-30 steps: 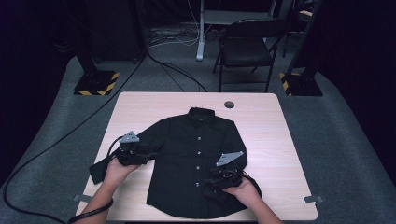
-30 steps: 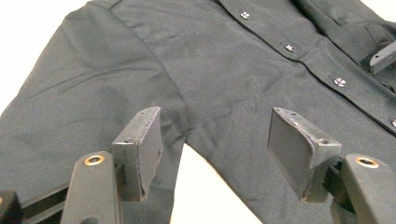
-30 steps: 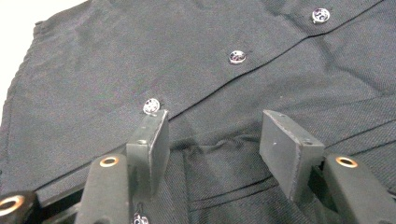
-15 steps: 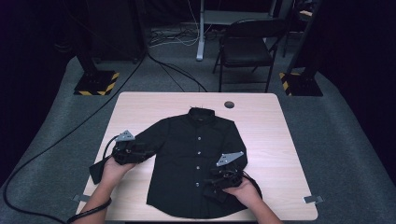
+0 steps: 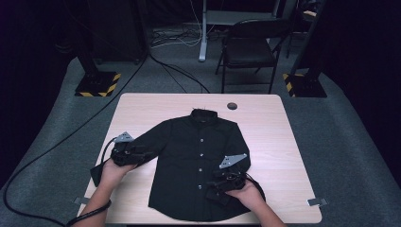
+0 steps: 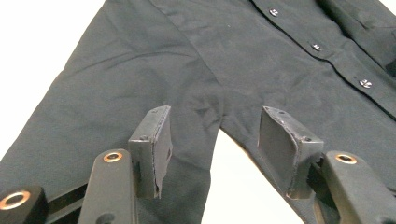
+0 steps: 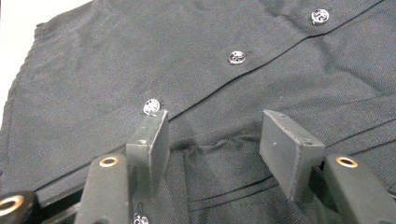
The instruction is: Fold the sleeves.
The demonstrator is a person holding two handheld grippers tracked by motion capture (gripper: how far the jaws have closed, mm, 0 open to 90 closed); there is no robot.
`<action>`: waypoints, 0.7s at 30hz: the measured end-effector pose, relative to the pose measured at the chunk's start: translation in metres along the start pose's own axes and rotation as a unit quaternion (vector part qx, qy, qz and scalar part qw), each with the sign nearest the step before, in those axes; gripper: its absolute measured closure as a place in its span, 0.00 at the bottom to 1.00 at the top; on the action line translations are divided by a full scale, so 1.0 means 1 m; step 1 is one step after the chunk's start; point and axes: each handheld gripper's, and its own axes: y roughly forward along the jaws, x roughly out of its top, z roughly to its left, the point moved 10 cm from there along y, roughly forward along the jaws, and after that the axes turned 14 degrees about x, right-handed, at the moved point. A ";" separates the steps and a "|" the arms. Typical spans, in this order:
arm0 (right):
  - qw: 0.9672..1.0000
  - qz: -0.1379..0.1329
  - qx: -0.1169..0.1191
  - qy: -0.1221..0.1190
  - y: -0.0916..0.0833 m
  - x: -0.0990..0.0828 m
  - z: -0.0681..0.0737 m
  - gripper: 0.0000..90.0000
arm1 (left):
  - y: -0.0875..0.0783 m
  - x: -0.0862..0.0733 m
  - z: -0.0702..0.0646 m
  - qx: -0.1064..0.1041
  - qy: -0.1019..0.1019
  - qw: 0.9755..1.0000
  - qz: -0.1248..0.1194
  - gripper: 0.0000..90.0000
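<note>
While high view blurs shirt (image 5: pixel 194 165), buttons (image 7: pixel 237 57) (right gripper view) sharp.

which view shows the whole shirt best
The high view: the black shirt lies flat on the table, collar to hem, both sleeves visible. The left gripper view gives a close-up of sleeve and armpit; the right gripper view shows the button strip and a cuff.

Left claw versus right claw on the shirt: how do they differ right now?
The left claw sits at the armpit of the black shirt, where sleeve meets body, with bare table showing between its jaws; its jaws have just been closing. The right claw sits over the shirt's lower front beside the button placket, above a folded cuff. Both stand apart around cloth, not pinching it.
</note>
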 end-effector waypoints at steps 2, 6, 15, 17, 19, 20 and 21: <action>1.000 0.000 0.000 0.000 0.000 0.000 0.000 0.47 | 0.000 0.000 0.001 0.002 0.000 1.000 -0.001 0.49; 1.000 0.000 0.000 0.000 0.000 0.000 0.000 0.47 | -0.001 -0.002 0.005 0.011 -0.003 1.000 0.001 0.51; 1.000 0.001 -0.001 -0.001 0.000 0.000 0.000 0.47 | -0.004 -0.002 0.013 0.022 -0.005 1.000 -0.002 0.54; 1.000 0.001 -0.001 -0.002 0.000 0.000 0.000 0.46 | -0.005 -0.002 0.015 0.024 -0.006 1.000 -0.002 0.55; 1.000 0.001 0.000 -0.002 0.000 0.000 0.000 0.46 | -0.006 -0.002 0.016 0.025 -0.004 1.000 -0.002 0.55; 1.000 0.001 -0.001 -0.002 0.000 0.000 0.000 0.46 | -0.007 -0.002 0.017 0.026 -0.004 1.000 -0.003 0.55; 1.000 0.001 -0.001 -0.002 0.000 0.000 0.000 0.46 | -0.007 -0.002 0.018 0.027 -0.005 1.000 -0.003 0.56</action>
